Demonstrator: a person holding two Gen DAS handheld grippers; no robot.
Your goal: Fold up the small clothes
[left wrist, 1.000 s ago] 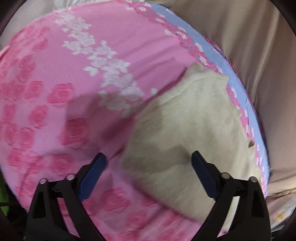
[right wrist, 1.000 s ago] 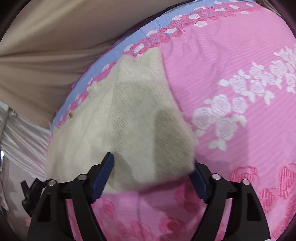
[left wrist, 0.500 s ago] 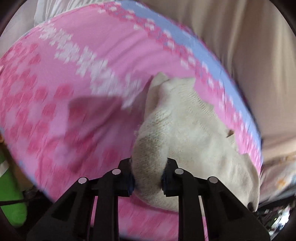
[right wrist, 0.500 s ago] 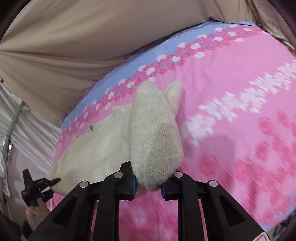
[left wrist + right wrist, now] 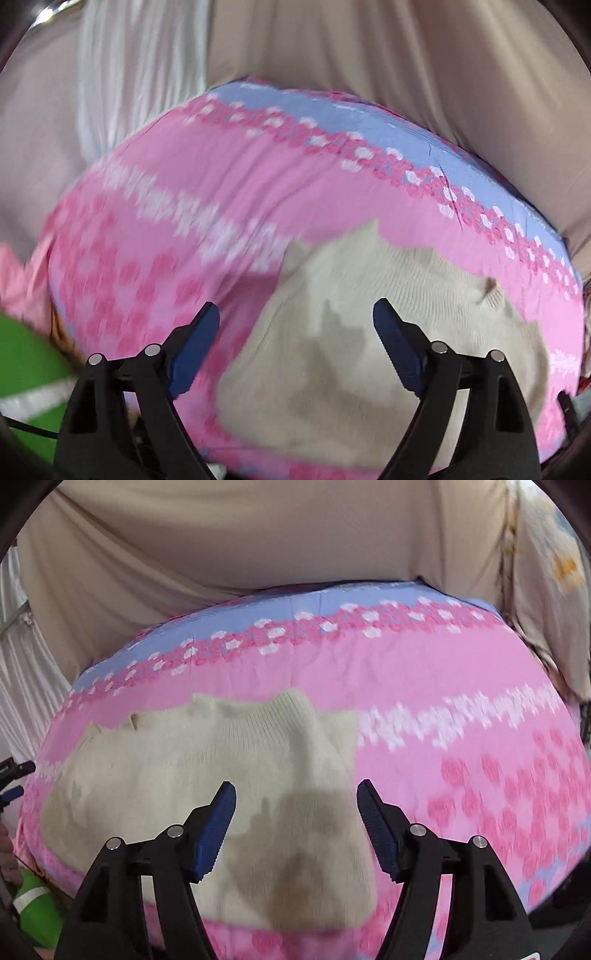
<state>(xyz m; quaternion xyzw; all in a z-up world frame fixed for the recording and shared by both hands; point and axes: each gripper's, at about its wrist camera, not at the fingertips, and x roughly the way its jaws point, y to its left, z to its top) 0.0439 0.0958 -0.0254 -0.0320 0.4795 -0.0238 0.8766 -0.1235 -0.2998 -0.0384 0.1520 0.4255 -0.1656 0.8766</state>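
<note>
A small cream knit garment lies folded on a pink rose-patterned cloth with a blue border. It also shows in the right wrist view, with one layer doubled over the other. My left gripper is open and empty, raised above the garment's left part. My right gripper is open and empty, raised above the garment's right part. Gripper shadows fall on the knit.
Beige draped fabric hangs behind the cloth's far edge. White curtain hangs at the back left. A green object sits low at the left, also in the right wrist view. Pink cloth extends to the right.
Both grippers had closed on the garment's near edge and carried it over. Now both have opened, let it go and pulled back and up. The garment lies folded.
</note>
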